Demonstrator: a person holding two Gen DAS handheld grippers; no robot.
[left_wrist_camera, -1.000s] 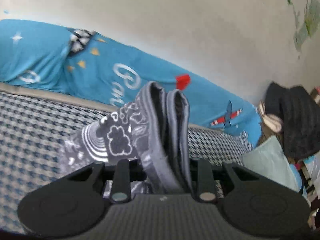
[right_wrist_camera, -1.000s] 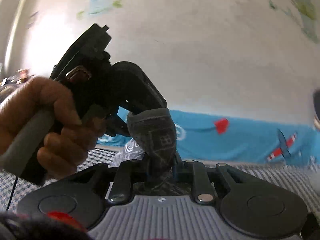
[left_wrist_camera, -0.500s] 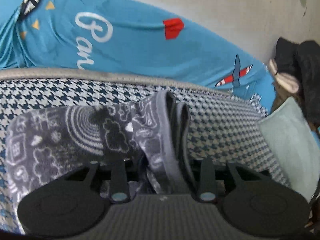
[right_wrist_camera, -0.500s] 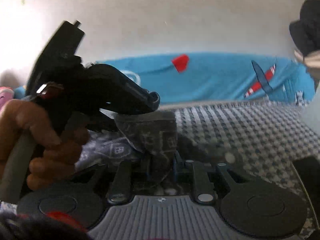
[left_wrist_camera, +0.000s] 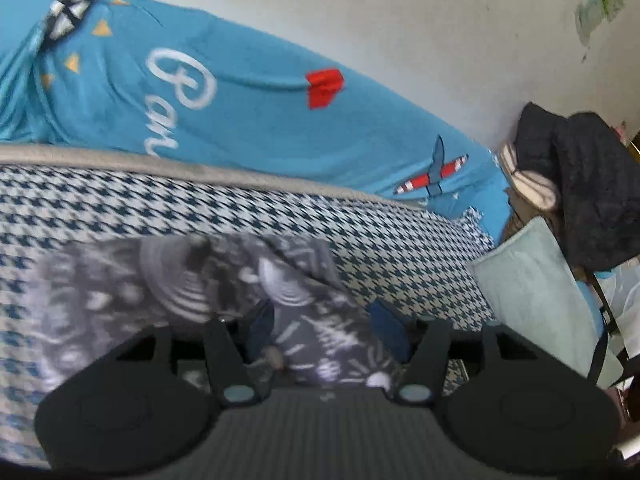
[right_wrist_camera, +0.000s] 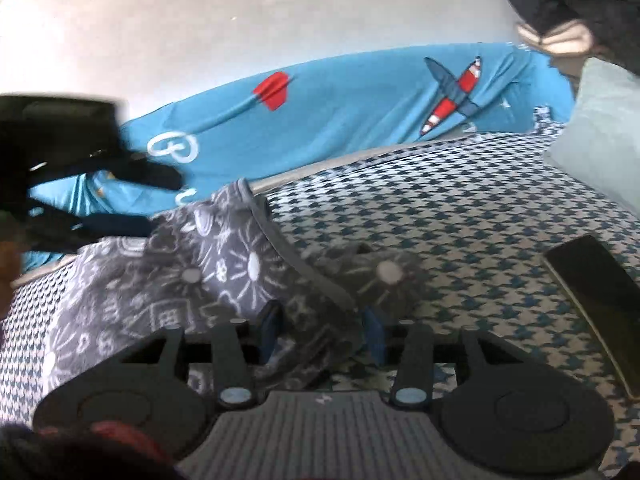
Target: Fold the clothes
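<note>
A grey garment [left_wrist_camera: 168,280] with white doodle print lies spread on the houndstooth bed cover [left_wrist_camera: 400,248]. My left gripper [left_wrist_camera: 325,322] is low over its near edge and open, its blue pads [left_wrist_camera: 261,326] set apart with loose cloth lying between them. In the right wrist view the same garment [right_wrist_camera: 192,268] shows a grey hem band running diagonally. My right gripper [right_wrist_camera: 322,322] is also open, with folds of the cloth lying slack between its pads [right_wrist_camera: 271,322]. The left gripper's black body [right_wrist_camera: 60,140] is blurred at the upper left of that view.
A blue blanket [left_wrist_camera: 248,108] printed with a plane and white lettering lies along the wall behind the bed. A pale green pillow [left_wrist_camera: 532,280] and a heap of dark clothes [left_wrist_camera: 580,184] sit at the right. A flat dark slab [right_wrist_camera: 592,300] rests on the cover to my right.
Both grippers came down from holding the bunched garment up to the bed cover. Both have opened, and the cloth now lies spread on the cover.
</note>
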